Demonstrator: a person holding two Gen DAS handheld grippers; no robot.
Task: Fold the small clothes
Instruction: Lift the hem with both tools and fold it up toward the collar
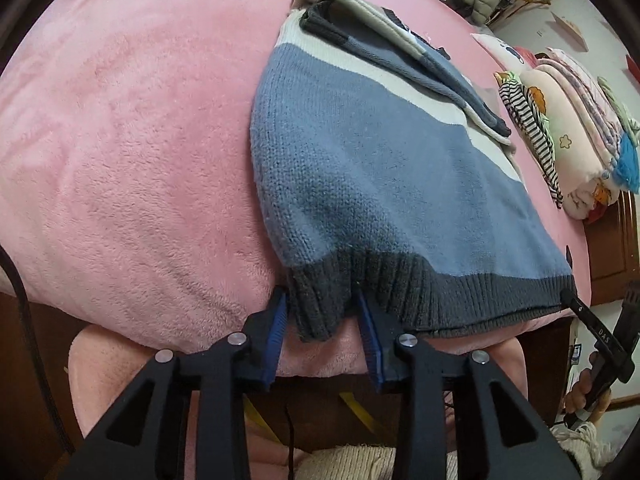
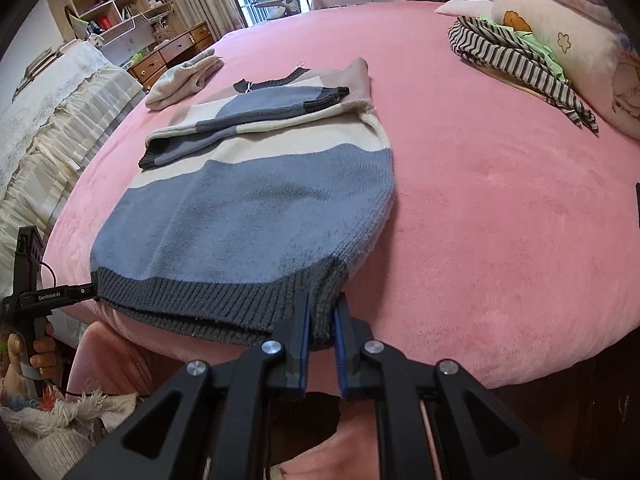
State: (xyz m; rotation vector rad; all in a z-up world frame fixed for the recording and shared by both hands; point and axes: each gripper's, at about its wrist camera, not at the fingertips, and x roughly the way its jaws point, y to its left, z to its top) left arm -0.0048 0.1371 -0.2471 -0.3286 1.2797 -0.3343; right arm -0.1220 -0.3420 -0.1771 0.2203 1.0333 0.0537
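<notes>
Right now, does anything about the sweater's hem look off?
Yes. The left tongs stand open around one corner of the grey hem, which bunches and hangs over the bed edge, while the right tongs pinch the other corner.

blue-and-cream knit sweater [image 2: 256,200] lies flat, sleeves folded, hem at bed edge.

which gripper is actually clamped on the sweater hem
The right gripper: its pads pinch the dark ribbed hem of the sweater. The left gripper stands open around the other corner, pads apart from the knit.
</notes>
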